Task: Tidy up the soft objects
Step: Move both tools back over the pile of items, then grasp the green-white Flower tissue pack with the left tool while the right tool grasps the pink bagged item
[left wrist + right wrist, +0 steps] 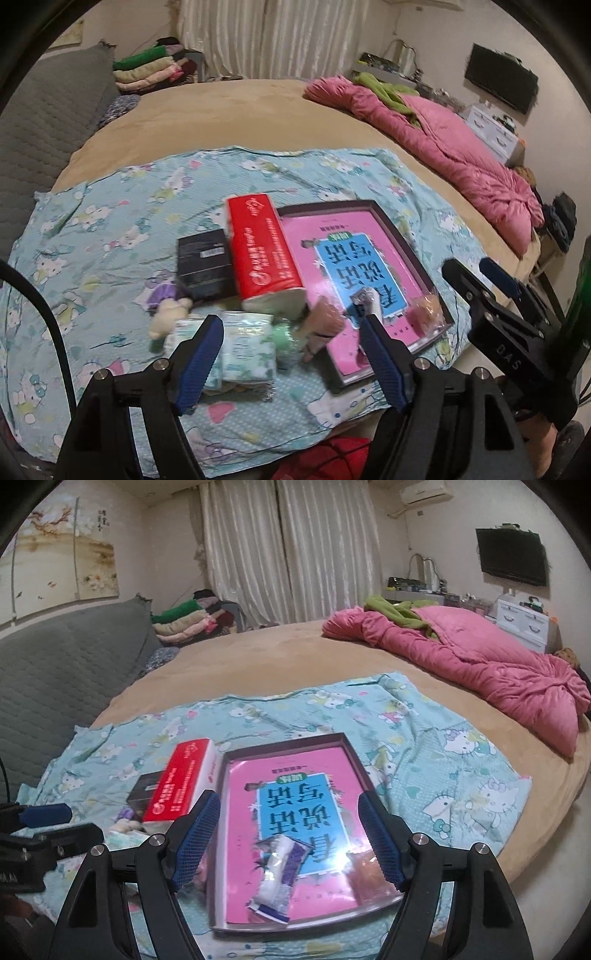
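Right wrist: tray (347, 744) with wrapped packet (279, 871).

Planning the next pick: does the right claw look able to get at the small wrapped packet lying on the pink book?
Probably yes: the right claw is open and empty, the packet lies uncovered right below it.

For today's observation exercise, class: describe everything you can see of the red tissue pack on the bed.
The red tissue pack is a long soft brick in glossy red wrap with white print; white tissue shows at its near end. It lies on the cartoon-print sheet, alongside the tray's left edge, with a black box at its other side. No gripper touches it.
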{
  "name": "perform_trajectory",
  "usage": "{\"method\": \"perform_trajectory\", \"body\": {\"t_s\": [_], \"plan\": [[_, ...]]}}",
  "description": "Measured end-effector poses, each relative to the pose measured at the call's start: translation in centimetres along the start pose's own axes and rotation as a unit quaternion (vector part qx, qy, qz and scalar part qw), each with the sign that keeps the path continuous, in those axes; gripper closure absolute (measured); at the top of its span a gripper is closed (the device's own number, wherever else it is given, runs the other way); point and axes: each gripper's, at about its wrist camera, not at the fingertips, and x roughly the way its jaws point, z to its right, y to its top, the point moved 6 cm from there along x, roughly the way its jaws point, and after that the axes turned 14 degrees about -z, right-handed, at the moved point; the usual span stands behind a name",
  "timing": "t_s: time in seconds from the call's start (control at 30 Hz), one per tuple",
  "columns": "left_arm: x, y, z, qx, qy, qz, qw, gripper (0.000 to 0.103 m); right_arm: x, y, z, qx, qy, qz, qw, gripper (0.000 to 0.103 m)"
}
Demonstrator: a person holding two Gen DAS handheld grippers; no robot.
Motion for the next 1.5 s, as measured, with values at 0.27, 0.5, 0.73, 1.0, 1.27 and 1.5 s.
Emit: {"method": "perform_trajectory", "body": {"t_s": [0.27,0.5,0.73,1.0,1.27,1.5], "plan": [[-1.8,-0.4,-4.7,-0.045,0.012,0.014,0.9988,0.027,-0.6,-0.3,-2.2,-0.025,0.006,-0.003,1.0,0.024],[-2.6,-1.1,-8.4,-0.08,0.016,0.021,0.9965,0.027,-0.7,-0.7,-3.9,-0.042,0.014,-0.009,0.999,0.024],[-2.4,-2.9,-12.4,-0.116,0.023,0.015,0.9929,0.027,-0.5,-1.7,-5.9,-0.066,0.024,-0.02,0.997,0.024],[-0.4,-5.2,-15.7,-0.137,0.03,-0.006,0.9901,0.027,1.3,-3.5,-7.0,-0.075,0.033,-0.051,0.995,0.024],[2.8,-5.7,-14.4,-0.11,0.033,-0.032,0.9928,0.027,3.3,-5.2,-7.2,-0.082,0.035,-0.078,0.993,0.024],[6.2,-5.9,-12.4,-0.075,0.035,-0.053,0.9951,0.027,5.7,-6.6,-6.5,-0.075,0.032,-0.106,0.991,0.024]]}}
